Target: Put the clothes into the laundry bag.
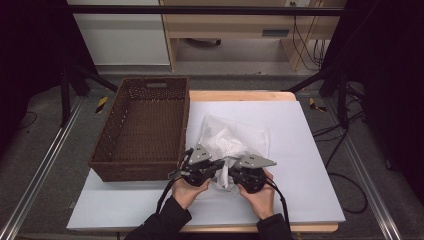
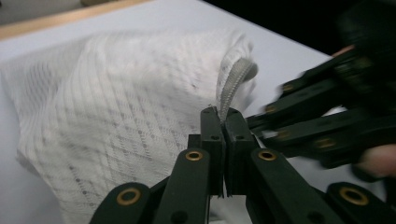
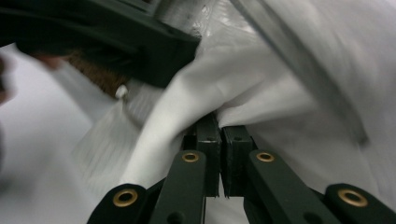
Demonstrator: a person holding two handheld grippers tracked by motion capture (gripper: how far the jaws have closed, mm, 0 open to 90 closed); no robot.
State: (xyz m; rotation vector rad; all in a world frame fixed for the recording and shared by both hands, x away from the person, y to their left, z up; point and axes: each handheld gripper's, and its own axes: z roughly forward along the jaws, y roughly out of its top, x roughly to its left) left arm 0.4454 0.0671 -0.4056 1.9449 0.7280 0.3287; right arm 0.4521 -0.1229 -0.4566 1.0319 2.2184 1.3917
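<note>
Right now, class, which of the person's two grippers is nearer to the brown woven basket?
Left. The left gripper sits just beside the basket, at its near right corner. The right gripper is farther right, across the white cloth both pinch.

Black hand-held gripper (image 1: 216, 169) pair — brass-ringed pivots, grey three-cornered top plates, trailing black cables — black sleeves (image 1: 161, 223).

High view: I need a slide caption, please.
Both grippers, left and right, pinch a white mesh bag beside a wicker basket.
</note>
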